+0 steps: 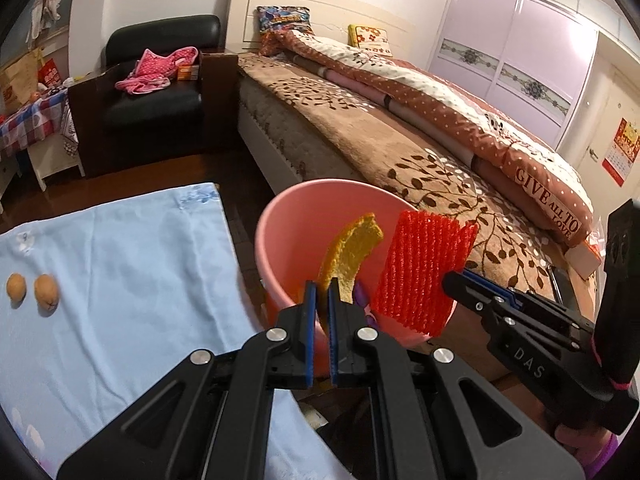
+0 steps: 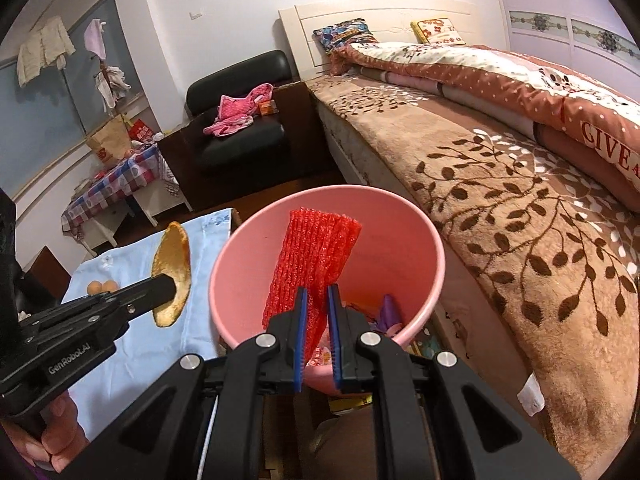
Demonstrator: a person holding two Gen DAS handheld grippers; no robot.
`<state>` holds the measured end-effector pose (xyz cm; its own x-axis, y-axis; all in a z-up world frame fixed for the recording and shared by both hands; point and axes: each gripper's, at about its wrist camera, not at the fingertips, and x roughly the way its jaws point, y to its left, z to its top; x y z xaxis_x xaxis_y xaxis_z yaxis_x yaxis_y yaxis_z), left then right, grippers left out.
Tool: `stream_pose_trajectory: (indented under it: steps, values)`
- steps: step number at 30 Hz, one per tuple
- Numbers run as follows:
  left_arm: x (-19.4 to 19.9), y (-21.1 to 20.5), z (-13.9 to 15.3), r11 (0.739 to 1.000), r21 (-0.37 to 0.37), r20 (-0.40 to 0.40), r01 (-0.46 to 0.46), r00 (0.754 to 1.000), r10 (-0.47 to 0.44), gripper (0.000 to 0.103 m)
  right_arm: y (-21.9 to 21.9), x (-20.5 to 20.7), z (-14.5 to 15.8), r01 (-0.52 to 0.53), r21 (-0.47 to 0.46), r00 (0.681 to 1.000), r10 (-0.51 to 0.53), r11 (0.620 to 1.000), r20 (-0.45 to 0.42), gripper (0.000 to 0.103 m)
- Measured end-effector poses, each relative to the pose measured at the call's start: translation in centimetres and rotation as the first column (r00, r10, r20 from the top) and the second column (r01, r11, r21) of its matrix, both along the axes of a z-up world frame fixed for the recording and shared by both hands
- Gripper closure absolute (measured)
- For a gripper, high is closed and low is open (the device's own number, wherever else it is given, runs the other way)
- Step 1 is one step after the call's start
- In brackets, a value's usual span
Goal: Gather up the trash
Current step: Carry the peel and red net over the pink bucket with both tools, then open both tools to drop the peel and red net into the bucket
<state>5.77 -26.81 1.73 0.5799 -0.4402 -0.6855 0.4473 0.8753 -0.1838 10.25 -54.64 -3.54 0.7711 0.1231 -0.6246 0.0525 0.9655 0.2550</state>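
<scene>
A pink trash bucket (image 1: 276, 224) stands between the blue-clothed table and the bed; it also shows in the right wrist view (image 2: 430, 240). My left gripper (image 1: 322, 292) is shut on a yellow fruit peel (image 1: 352, 248) and holds it over the bucket's near left rim. In the right wrist view the peel (image 2: 172, 256) hangs left of the bucket. My right gripper (image 2: 317, 296) is shut on a red foam net (image 2: 316, 256) and holds it over the bucket mouth. The net also shows in the left wrist view (image 1: 420, 268). Purple and pink scraps (image 2: 386, 312) lie in the bucket.
Two small brown fruits (image 1: 32, 288) lie on the light blue cloth (image 1: 120, 280) at the left. A bed with a brown leaf-pattern blanket (image 2: 520, 208) runs along the right. A black armchair (image 1: 156, 100) with pink clothes stands at the back.
</scene>
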Motion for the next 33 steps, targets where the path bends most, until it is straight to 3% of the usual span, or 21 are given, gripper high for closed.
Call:
stream_pose_trajectory:
  steps: [16, 33]
  values:
    - [1.9, -3.9, -2.5, 0.998, 0.062, -0.025, 0.024, 0.999, -0.022, 0.098, -1.1, 0.8, -1.6, 0.024, -0.001, 0.999, -0.024, 1.0, -0.036, 0.093]
    - [2.6, -4.7, -3.9, 0.996, 0.09, -0.049, 0.006, 0.999, -0.002, 0.098, -1.5, 1.2, -2.5, 0.028, 0.01, 0.998, -0.027, 1.0, -0.051, 0.093]
